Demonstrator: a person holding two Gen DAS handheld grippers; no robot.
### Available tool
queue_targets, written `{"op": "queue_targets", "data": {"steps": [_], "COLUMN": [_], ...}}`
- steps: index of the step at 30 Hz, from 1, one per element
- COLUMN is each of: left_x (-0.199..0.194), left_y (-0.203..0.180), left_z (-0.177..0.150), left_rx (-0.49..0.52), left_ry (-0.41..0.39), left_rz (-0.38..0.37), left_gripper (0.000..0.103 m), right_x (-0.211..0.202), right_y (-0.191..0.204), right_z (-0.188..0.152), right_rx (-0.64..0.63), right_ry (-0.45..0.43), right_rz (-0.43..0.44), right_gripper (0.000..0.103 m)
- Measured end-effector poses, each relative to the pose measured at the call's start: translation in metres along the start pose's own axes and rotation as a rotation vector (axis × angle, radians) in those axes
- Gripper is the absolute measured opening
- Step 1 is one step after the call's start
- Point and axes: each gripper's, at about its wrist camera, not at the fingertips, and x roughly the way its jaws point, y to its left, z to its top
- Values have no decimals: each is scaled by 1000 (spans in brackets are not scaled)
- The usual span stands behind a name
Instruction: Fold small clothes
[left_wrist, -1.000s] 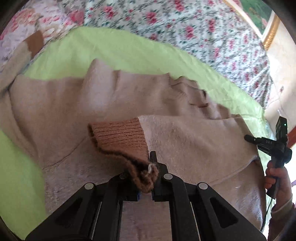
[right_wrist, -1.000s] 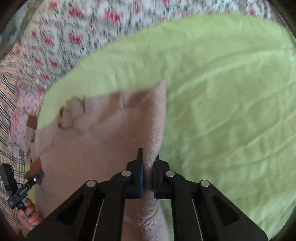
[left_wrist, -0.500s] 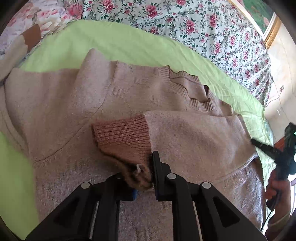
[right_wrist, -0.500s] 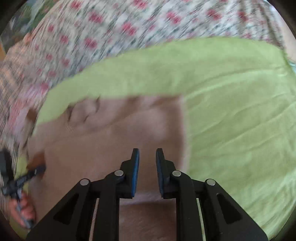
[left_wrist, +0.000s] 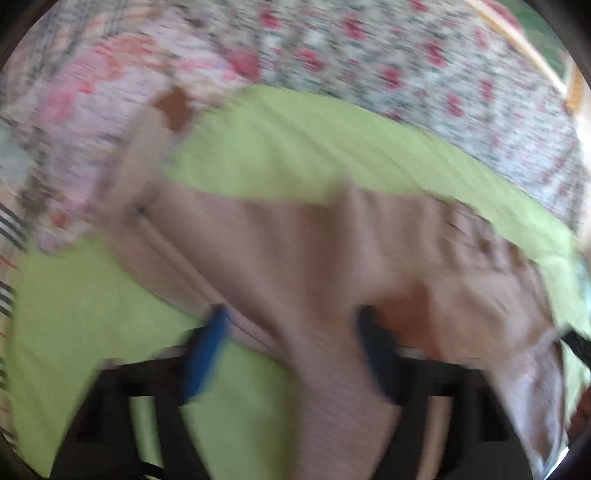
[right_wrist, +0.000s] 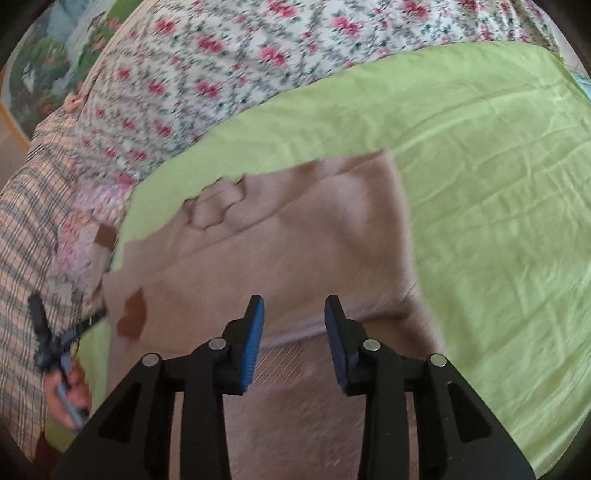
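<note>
A pinkish-beige sweater (right_wrist: 295, 236) lies spread on a lime-green sheet (right_wrist: 498, 221), and everything else sits around it. Left of the sweater in the right wrist view, a hand (right_wrist: 68, 387) grips the left gripper's handle beside a plaid cloth (right_wrist: 22, 240). A brown cuff (right_wrist: 133, 315) rests on the sweater's left part, one sleeve folded across the body. The right gripper (right_wrist: 294, 325) hovers over the sweater's lower middle, blue pads spread apart with nothing between them. Beyond the sweater lies a floral bedspread (right_wrist: 221, 55).

The left wrist view is heavily blurred: the left gripper (left_wrist: 295, 332) stands over the sweater (left_wrist: 295, 251), its jaws wide apart, with knit visible between them but not pinched.
</note>
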Motion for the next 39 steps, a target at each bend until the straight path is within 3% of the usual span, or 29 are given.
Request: {"op": "queue_targets", "data": {"steps": [6,7,12,14,15,16,21,24,28,32,39], "left_x": [29,44,106,121,126,129,89,44,-15,-52,-35], "left_y": [36,39,72,83,88,94,107,86,24,-53,-182], "left_z": [73,87,122,127,128,129,125,116,92,63,4], "left_rx": [55,87,120,102,89,61,-58,-67,-20,73,295], "left_ry": [-57,-48,48,79,95,117,24,-54,-136,-158,-67], "left_rz": [260,331,475,476,450,407,179,32,-182,-366,-499], "left_gripper": [90,90,90,76,42,14,9,9,9,9,10], "right_x": [9,11,19,22,23,25,26,22,16,8,4], "right_y": [24,27,39,40,41,42,46,48,47,41,12], "right_z": [-19,-20,-24,-24,-24,-25,-25,-27,-30,-33,-29], "right_rx": [-9,-10,-22,-27,-30,-32,-32,-31,-14,0,62], "right_ry": [49,55,81,91,94,98,94,82,71,53,38], "right_rz": [45,49,58,59,56,52,68,81,94,99,82], "right_gripper": [36,36,36,36,36,36,36,36,36,36,36]}}
